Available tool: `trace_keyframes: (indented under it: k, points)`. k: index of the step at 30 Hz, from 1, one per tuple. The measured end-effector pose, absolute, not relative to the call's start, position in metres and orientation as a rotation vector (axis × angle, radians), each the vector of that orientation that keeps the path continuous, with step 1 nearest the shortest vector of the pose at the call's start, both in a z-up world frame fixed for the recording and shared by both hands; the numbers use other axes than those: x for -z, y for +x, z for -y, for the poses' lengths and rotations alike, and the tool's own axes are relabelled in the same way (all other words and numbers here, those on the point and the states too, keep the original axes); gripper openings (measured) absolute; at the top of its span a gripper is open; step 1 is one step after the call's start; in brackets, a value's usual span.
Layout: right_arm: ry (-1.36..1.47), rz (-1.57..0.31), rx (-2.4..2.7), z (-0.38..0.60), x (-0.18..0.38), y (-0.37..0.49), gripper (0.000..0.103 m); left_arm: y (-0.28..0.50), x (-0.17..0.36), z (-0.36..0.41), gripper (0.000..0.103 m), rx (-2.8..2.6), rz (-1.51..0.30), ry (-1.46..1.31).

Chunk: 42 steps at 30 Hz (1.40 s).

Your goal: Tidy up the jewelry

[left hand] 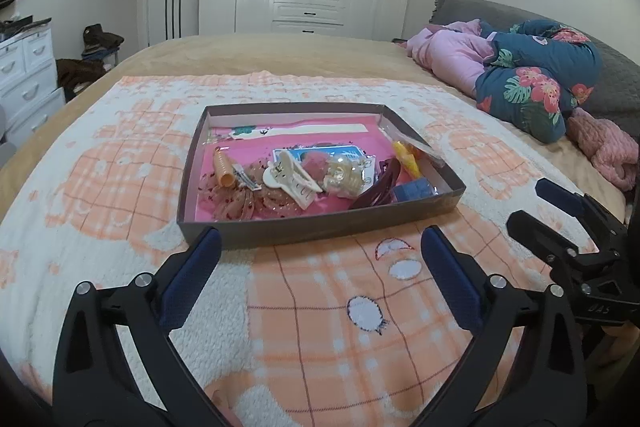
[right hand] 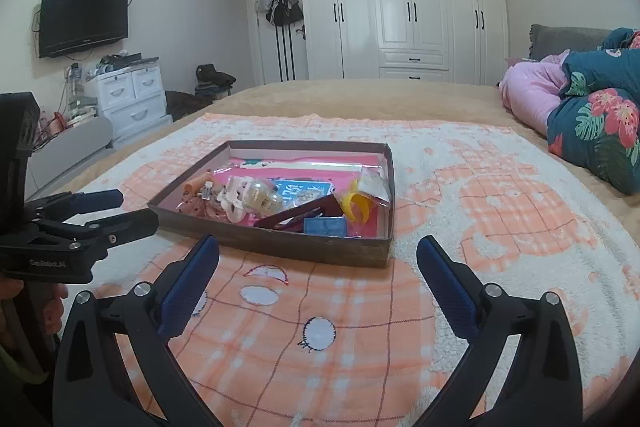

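Now both grippers, the left gripper point(left hand: 320, 243) and the right gripper point(right hand: 318, 251), hang wide apart and hold nothing, near the tray point(left hand: 320, 227) of hair clips point(left hand: 292, 175).

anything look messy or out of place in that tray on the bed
Yes. Inside the brown tray the accessories lie in one jumbled heap: a white claw clip rests on pinkish pieces, and a dark red clip leans up against the right wall. Nothing has spilled onto the blanket. Both grippers hover open, empty.
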State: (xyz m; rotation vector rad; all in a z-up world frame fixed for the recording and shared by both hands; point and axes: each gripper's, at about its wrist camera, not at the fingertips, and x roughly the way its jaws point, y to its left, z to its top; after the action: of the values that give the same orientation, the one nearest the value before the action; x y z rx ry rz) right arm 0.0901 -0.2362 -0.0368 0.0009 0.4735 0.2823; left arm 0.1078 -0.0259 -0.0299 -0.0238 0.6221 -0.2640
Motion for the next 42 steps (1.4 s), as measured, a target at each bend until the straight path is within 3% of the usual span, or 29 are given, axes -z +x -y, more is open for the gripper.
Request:
trace_keyframes:
  k: [42]
  points:
    - [0.015, -0.292, -0.242, 0.244, 0.023, 0.031, 0.097, 0.057, 0.016, 0.005, 0.092, 0.122, -0.41, -0.079]
